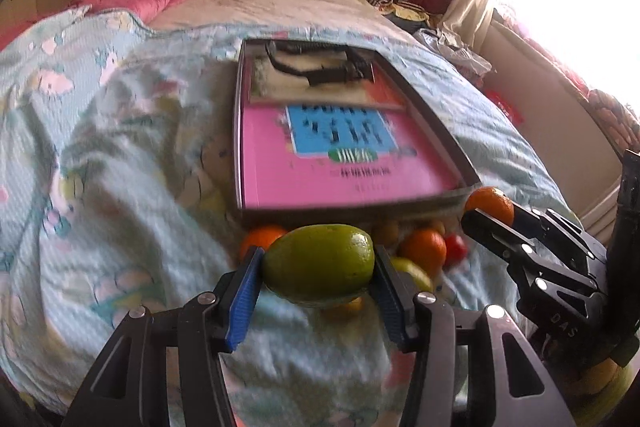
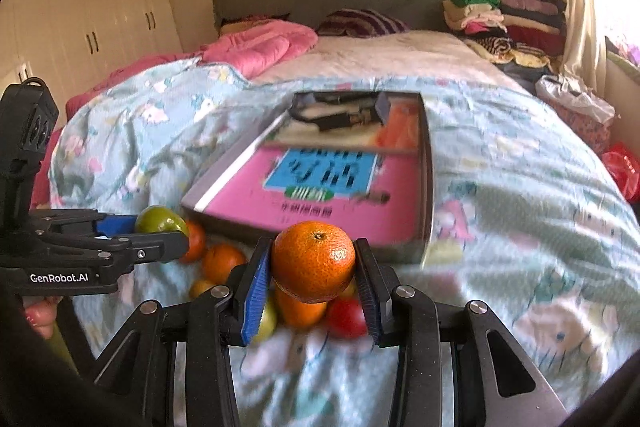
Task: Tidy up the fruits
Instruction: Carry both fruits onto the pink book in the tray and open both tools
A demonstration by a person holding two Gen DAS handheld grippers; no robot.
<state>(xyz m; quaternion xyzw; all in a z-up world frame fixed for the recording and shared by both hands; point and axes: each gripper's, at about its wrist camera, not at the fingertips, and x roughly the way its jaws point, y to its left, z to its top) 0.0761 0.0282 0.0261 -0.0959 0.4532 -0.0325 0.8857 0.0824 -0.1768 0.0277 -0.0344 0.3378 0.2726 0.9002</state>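
Note:
My left gripper (image 1: 318,267) is shut on a green mango (image 1: 320,261) and holds it above the fruit pile; it also shows in the right wrist view (image 2: 162,223). My right gripper (image 2: 314,269) is shut on an orange (image 2: 314,261), seen at the right of the left wrist view (image 1: 490,205). Below lie several loose fruits on the quilt: oranges (image 2: 222,261), a red one (image 2: 348,317) and a yellow-green one (image 1: 412,273). A shallow box (image 1: 448,143) with a pink book inside lies just beyond them.
The light-blue quilt (image 1: 120,167) covers the bed. A black cable lies at the box's far end (image 1: 320,67). A pink duvet (image 2: 260,49), pillows and a stack of clothes (image 2: 504,19) sit at the headboard. A bright window is on the right.

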